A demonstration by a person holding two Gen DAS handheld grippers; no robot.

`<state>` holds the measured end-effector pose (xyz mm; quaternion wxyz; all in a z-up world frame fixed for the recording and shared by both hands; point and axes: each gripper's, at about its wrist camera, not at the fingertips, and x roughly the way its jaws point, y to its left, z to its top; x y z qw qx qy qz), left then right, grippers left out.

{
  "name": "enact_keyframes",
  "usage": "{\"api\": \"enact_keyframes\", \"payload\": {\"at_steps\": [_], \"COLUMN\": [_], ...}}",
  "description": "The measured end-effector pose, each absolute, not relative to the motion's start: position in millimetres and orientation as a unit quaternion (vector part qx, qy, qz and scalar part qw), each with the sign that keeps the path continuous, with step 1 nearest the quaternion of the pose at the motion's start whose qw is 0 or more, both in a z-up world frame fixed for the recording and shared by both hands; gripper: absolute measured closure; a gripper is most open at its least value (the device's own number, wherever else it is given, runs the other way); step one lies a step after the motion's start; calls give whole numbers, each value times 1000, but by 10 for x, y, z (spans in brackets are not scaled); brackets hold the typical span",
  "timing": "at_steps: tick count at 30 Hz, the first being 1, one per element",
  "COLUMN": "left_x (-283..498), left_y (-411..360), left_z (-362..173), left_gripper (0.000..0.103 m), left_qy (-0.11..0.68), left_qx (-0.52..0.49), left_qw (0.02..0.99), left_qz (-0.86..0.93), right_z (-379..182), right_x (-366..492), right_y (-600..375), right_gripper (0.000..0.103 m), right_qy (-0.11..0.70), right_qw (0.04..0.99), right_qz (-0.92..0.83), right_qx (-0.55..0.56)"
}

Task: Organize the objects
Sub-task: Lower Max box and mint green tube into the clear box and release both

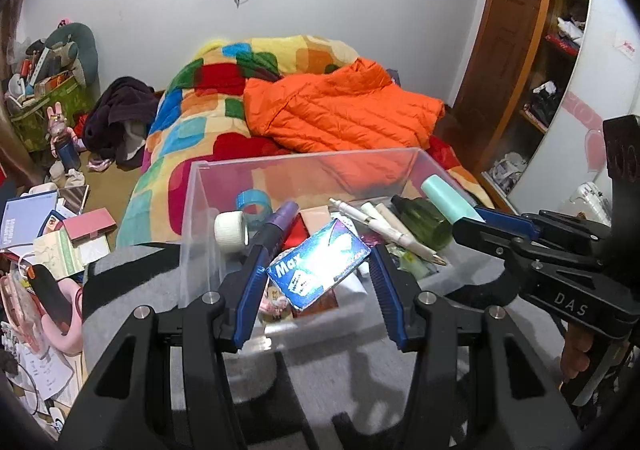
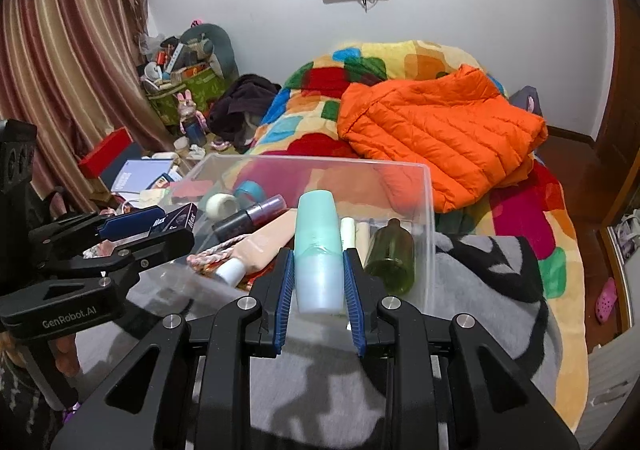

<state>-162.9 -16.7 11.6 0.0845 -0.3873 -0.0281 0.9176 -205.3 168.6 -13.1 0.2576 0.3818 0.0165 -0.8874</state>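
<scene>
A clear plastic bin (image 1: 200, 210) sits on a grey and black blanket (image 1: 360, 362) on the bed. My left gripper (image 1: 318, 266) is shut on a blue "Max" box (image 1: 318, 270) and holds it over the bin. My right gripper (image 2: 319, 270) is shut on a mint-green bottle (image 2: 319, 250) over the bin's near right side; it also shows in the left wrist view (image 1: 448, 198). Inside the bin lie a dark green bottle (image 2: 390, 254), a white tape roll (image 2: 221, 205), a blue tape roll (image 1: 253, 206), a purple tube (image 2: 250, 216), pens (image 1: 384, 222) and a peach tube (image 2: 264, 240).
An orange puffer jacket (image 2: 440, 138) lies on a multicoloured quilt (image 1: 192, 130) behind the bin. Cluttered boxes and papers (image 1: 56, 234) fill the floor at the left. A wooden shelf (image 1: 560, 50) stands at the right, and a curtain (image 2: 60, 50) hangs at the left.
</scene>
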Motion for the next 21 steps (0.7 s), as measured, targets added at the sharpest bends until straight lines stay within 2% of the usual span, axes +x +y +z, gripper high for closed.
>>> {"api": "enact_keyframes", "payload": {"at_steps": [13,21], "left_x": [-1895,-1866], "left_y": [-120,-118], "left_z": [-108,-121], "left_gripper": [51,51], "left_qy": [-24,-29], "left_qx": [-418,-421], "left_qw": [89,92], "left_qz": [904,902], "right_z": [-442,-414], "right_x": [-2410,-2375], "right_y": [1468,1453], "right_gripper": [81,81], "right_qy": [44,50], "right_qw": [260,265], "right_qz": [-865,-861], "right_qx": [428,431]}}
